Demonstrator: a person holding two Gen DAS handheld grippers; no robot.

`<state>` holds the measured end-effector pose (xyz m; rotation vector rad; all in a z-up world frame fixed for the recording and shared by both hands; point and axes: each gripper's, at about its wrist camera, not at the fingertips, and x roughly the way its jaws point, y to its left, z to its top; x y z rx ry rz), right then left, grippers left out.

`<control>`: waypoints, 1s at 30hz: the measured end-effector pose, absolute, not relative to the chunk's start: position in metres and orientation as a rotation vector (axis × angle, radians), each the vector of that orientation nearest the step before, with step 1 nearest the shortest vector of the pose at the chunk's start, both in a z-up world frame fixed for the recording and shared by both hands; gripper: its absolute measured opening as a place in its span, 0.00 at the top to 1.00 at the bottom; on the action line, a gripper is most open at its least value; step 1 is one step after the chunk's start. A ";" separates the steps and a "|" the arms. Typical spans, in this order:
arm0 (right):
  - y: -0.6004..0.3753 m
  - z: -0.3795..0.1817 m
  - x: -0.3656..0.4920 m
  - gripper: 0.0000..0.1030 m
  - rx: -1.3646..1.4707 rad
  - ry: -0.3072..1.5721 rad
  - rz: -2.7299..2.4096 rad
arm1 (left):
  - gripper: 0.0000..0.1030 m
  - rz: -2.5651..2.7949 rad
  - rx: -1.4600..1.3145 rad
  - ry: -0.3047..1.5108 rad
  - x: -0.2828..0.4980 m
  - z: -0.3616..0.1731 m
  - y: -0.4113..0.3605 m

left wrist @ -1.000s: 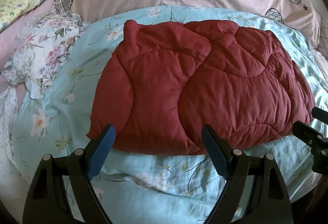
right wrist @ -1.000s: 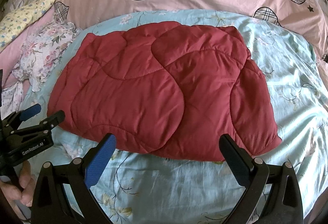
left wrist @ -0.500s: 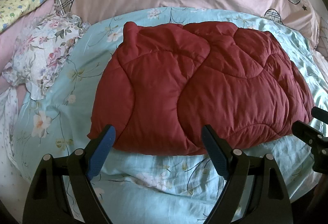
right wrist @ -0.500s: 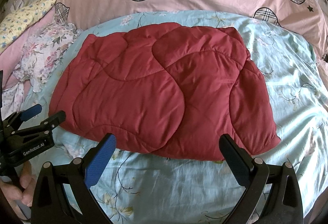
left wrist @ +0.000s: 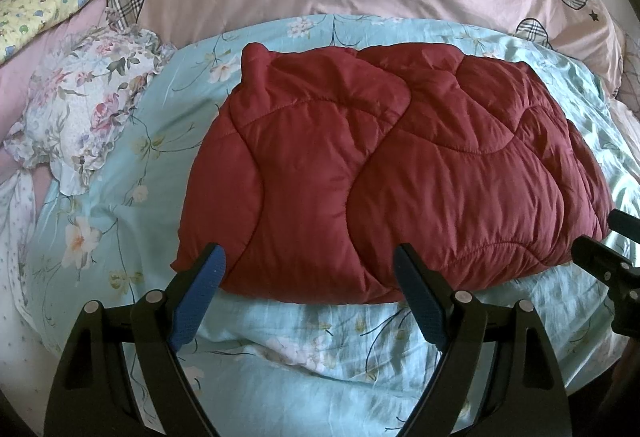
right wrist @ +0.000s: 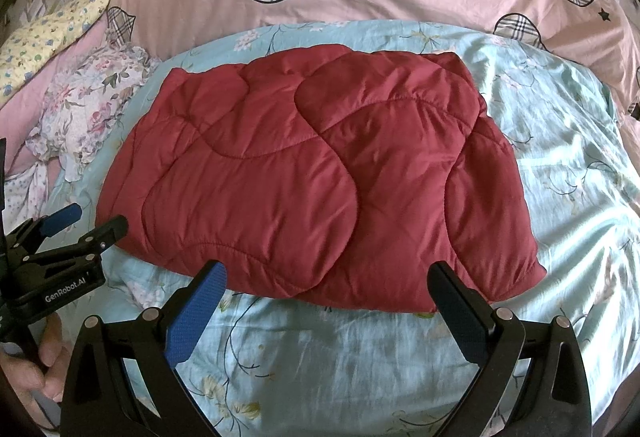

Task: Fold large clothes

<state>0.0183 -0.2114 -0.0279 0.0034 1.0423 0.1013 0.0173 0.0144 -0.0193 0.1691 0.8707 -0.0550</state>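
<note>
Nothing has shifted: your left gripper (left wrist: 310, 287) and right gripper (right wrist: 330, 297), both spread empty, face the red quilted garment (right wrist: 316, 177) at twelve o'clock, its length running nine-to-three, equally near.

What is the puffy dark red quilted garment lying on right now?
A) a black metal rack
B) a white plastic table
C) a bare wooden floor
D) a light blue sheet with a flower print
D: the dark red quilted garment lies flat on the light blue flower-print sheet, untouched by either open gripper.
</note>
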 end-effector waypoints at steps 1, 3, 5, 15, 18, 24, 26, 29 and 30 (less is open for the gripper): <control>-0.212 -0.028 0.018 0.02 0.005 1.042 0.100 | 0.16 -0.056 0.169 0.870 0.017 -0.019 0.014; -0.212 -0.027 0.018 0.02 0.006 1.040 0.099 | 0.16 -0.055 0.170 0.871 0.017 -0.019 0.014; -0.213 -0.028 0.019 0.02 0.008 1.039 0.096 | 0.16 -0.057 0.166 0.873 0.018 -0.019 0.014; -0.219 -0.030 0.022 0.02 0.018 1.044 0.092 | 0.16 -0.060 0.154 0.880 0.021 -0.022 0.015; -0.219 -0.031 0.022 0.02 0.025 1.045 0.094 | 0.16 -0.062 0.149 0.880 0.022 -0.022 0.017; -0.221 -0.033 0.022 0.02 0.037 1.044 0.102 | 0.16 -0.086 0.116 0.890 0.022 -0.022 0.018; -0.221 -0.034 0.022 0.02 0.043 1.045 0.104 | 0.16 -0.091 0.109 0.891 0.023 -0.022 0.018; -0.219 -0.035 0.023 0.02 0.051 1.050 0.115 | 0.16 -0.099 0.104 0.887 0.023 -0.021 0.018; -0.218 -0.036 0.023 0.02 0.051 1.051 0.120 | 0.16 -0.102 0.102 0.886 0.024 -0.021 0.017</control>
